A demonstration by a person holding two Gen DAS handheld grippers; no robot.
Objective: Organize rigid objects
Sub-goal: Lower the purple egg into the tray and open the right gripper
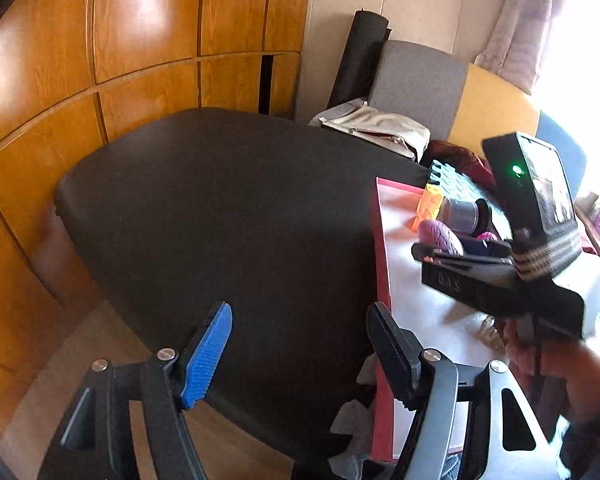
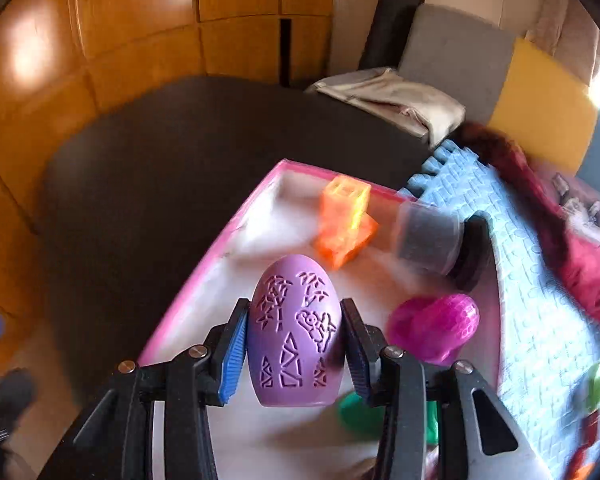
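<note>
Right gripper (image 2: pixel 294 344) pitched down over pink-rimmed tray (image 2: pixel 204 276), pads clamped on both sides of purple egg (image 2: pixel 294 328); egg upright, engraved face toward camera, held above white tray floor. Orange-yellow block (image 2: pixel 346 222), grey cylinder (image 2: pixel 428 240), magenta piece (image 2: pixel 436 326) lie in tray beyond egg; green piece (image 2: pixel 360 412) under right finger. Left gripper (image 1: pixel 298 352) angled down over black tabletop (image 1: pixel 220 208) just beside tray's left rim (image 1: pixel 380 280), jaws apart, nothing between. From left wrist, right gripper body (image 1: pixel 500 280) seen above tray, hand (image 1: pixel 580 376) on handle.
</note>
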